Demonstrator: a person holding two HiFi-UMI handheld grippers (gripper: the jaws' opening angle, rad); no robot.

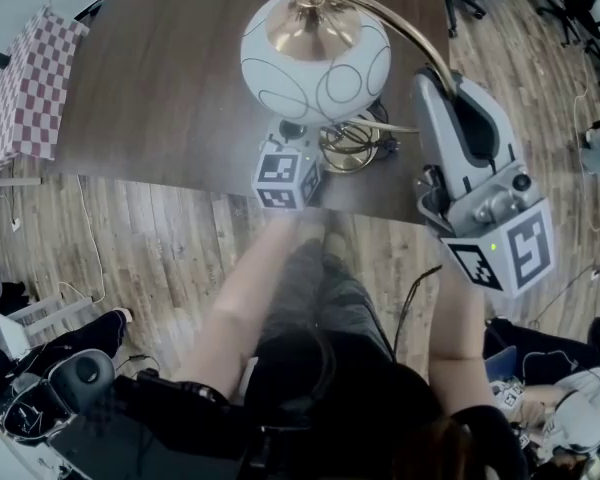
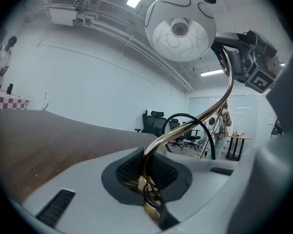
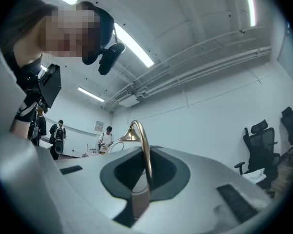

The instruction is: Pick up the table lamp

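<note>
The table lamp has a white globe shade (image 1: 315, 58) with thin dark lines, a gold cap and a curved gold arm (image 1: 405, 30). Its gold ring base (image 1: 350, 146) is over the dark table near the front edge. My left gripper (image 2: 149, 191) is shut on the gold stem low down, beside a black cord loop (image 2: 198, 123); in the head view its marker cube (image 1: 285, 178) sits just below the shade. My right gripper (image 3: 145, 179) is shut on the curved arm further up, to the right of the shade (image 1: 442, 80). The shade (image 2: 180, 27) hangs above the left gripper.
The dark brown table (image 1: 150, 78) fills the top of the head view. A red-checked cloth (image 1: 25, 88) lies at the far left. Wooden floor with cables and dark bags (image 1: 40, 378) lies below. Office chairs (image 2: 154, 121) and people (image 3: 106, 138) stand far off.
</note>
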